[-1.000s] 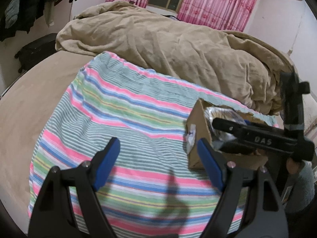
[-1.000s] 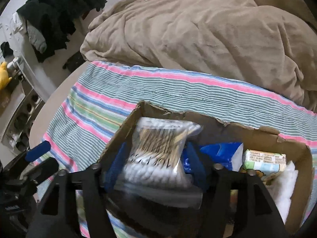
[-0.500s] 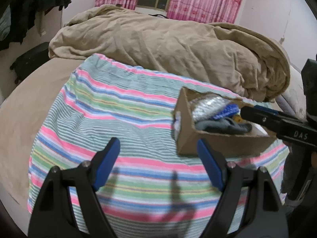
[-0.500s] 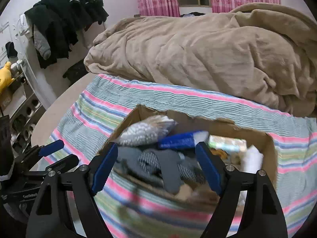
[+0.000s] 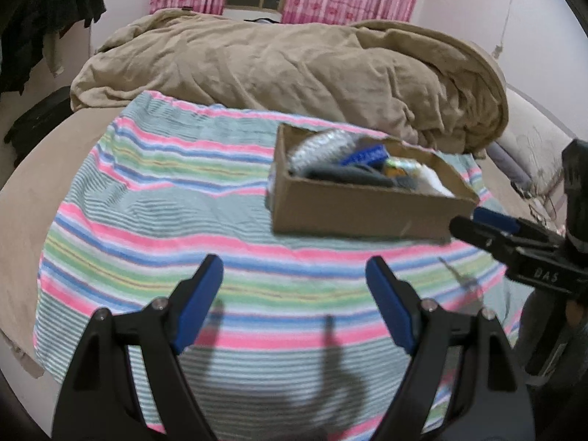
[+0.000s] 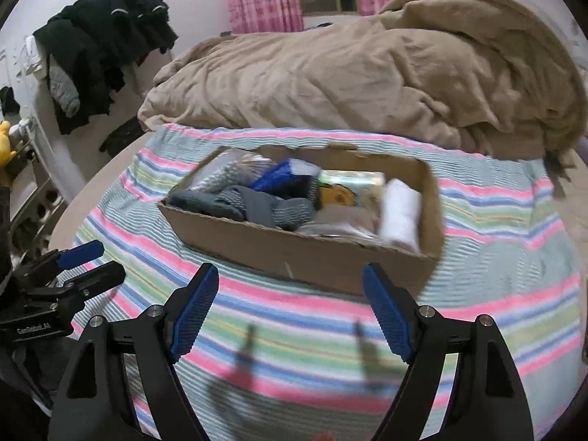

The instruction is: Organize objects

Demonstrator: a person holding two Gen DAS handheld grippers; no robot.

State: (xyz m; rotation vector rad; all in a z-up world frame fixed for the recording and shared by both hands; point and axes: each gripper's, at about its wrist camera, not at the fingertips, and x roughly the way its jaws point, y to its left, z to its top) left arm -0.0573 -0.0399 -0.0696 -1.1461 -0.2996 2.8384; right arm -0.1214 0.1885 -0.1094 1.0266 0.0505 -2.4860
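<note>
On the striped blanket point(image 6: 330, 330) sits one cardboard box point(image 6: 312, 253), filled with items. Two grippers, left gripper point(image 5: 294, 305) and right gripper point(image 6: 286, 308), hover spread wide, both grasping nothing.

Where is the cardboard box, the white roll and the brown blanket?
cardboard box point(image 6: 316, 253): right wrist view, front wall.
white roll point(image 6: 400, 209): right wrist view, its middle.
brown blanket point(image 6: 349, 70): right wrist view, top folds.

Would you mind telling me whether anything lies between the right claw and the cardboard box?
Nothing visible does: only bare striped cloth lies between the open right claw and the cardboard box.
</note>
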